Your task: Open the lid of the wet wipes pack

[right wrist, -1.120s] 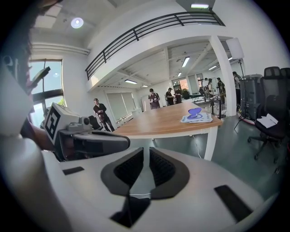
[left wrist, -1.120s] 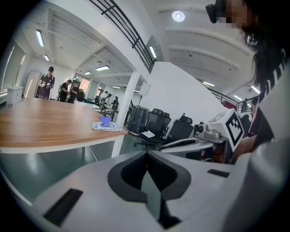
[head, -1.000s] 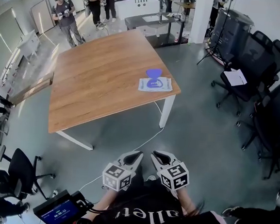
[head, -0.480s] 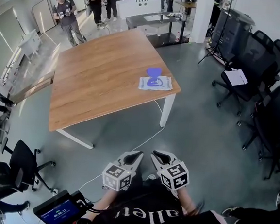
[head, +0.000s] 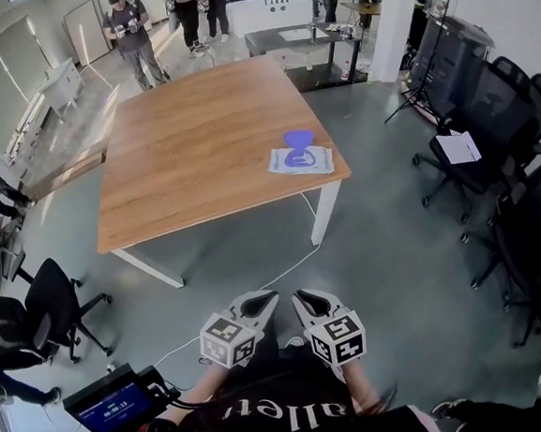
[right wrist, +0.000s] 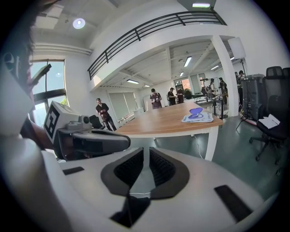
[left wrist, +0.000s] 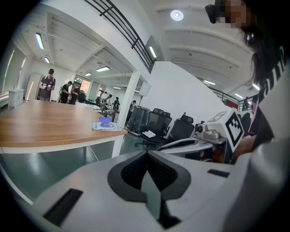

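A wet wipes pack (head: 302,162) lies flat near the right corner of the wooden table (head: 192,147), its purple lid (head: 298,139) standing up open. Both grippers hang close to my body over the grey floor, far from the table. The left gripper (head: 266,299) is shut and empty; so is the right gripper (head: 299,300) beside it. In the left gripper view the pack (left wrist: 107,127) is small and distant beyond the shut left gripper (left wrist: 146,154). The right gripper view shows the pack (right wrist: 198,118) on the table corner past the shut right gripper (right wrist: 146,150).
Black office chairs (head: 505,118) crowd the right side, one with papers (head: 460,148) on it. More chairs (head: 51,304) stand at lower left. A cable (head: 280,272) runs across the floor from the table. People (head: 129,27) stand beyond the table's far end.
Neither gripper nor the pack has moved. The head view has drifted slightly, and the chairs at lower left have shifted.
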### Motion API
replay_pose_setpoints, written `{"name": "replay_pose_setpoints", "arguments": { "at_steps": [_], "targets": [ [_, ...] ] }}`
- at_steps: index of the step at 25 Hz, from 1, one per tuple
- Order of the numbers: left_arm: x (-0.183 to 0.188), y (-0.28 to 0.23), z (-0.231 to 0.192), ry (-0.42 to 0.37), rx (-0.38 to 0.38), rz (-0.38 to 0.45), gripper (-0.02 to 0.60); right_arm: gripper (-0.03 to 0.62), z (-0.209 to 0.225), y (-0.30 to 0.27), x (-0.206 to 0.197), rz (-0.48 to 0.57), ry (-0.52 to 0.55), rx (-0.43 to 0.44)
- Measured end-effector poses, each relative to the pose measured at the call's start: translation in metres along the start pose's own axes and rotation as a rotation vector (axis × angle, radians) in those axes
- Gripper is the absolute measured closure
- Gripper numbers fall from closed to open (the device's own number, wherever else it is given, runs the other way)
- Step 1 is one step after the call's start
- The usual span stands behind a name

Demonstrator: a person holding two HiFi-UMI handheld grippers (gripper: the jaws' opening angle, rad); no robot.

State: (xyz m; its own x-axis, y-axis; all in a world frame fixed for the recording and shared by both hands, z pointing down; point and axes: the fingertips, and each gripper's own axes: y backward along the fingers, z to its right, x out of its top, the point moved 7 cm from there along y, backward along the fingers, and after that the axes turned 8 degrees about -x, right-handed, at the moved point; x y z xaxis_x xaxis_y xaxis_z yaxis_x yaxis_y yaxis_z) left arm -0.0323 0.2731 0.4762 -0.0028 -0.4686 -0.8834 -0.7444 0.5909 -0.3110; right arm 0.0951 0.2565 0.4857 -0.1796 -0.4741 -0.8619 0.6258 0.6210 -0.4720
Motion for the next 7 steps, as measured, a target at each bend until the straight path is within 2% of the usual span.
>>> {"name": "replay_pose_setpoints", "arguments": {
  "at_steps": [7],
  "targets": [
    [0.003, -0.0011, 0.0003, 0.001, 0.013, 0.002, 0.578, 0.548, 0.0059, 0.0035, 0.0022, 0.01, -0.006, -0.003]
  ]
}}
